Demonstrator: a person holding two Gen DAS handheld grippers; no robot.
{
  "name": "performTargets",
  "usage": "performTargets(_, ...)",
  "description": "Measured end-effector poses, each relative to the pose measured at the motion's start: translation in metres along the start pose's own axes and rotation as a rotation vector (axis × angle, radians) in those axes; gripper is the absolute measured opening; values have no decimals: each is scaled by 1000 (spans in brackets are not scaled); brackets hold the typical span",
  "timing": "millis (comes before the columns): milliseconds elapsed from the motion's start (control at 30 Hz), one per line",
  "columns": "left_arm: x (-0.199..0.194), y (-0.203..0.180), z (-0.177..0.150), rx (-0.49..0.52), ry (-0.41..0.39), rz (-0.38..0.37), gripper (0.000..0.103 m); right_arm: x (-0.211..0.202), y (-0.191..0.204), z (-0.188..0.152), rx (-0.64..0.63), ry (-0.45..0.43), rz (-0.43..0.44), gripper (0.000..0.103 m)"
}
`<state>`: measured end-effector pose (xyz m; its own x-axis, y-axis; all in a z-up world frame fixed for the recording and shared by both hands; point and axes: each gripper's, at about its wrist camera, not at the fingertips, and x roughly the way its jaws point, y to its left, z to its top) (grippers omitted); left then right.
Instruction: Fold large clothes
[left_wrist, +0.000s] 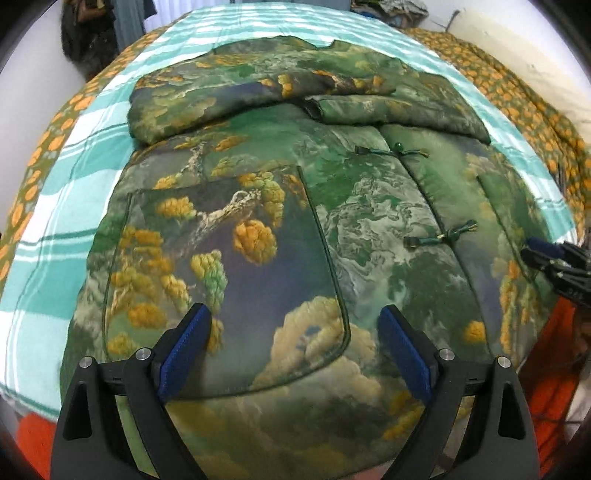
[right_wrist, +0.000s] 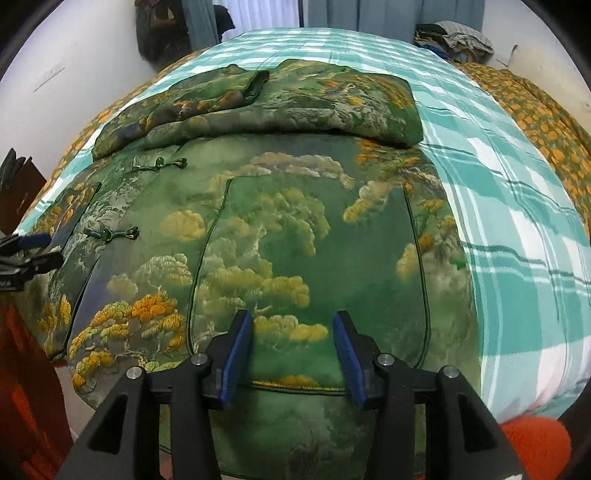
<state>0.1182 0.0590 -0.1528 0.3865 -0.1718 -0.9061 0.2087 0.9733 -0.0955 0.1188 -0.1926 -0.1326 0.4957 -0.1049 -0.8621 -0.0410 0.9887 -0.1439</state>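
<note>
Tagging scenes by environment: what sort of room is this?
Most likely a bedroom in a home. A printed jacket lies spread on a bed with a teal plaid blanket, curtains hang at the far wall, and clothes are piled in the corner.

Green padded jacket (left_wrist: 369, 221) printed with trees and clouds lies front-up on the bed, sleeves folded across its chest

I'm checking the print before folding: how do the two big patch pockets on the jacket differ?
The left pocket has a dusky purple-blue ground with bright orange-yellow tree clusters and a cream cloud at its lower corner. The right pocket is mostly green, with paler yellow-green trees. Both are flat, rounded at the bottom, edged in dark green piping, and lie either side of the knot buttons.
</note>
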Motion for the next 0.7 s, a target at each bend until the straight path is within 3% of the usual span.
performTargets(533, -41, 10, -21, -79, -101, 54, 93, 4, 2, -6, 5, -49, -46, 61)
performTargets(700, -61, 23, -17, -118, -139, 35, 93, -11, -5, -1, 18, -61, -21, 61)
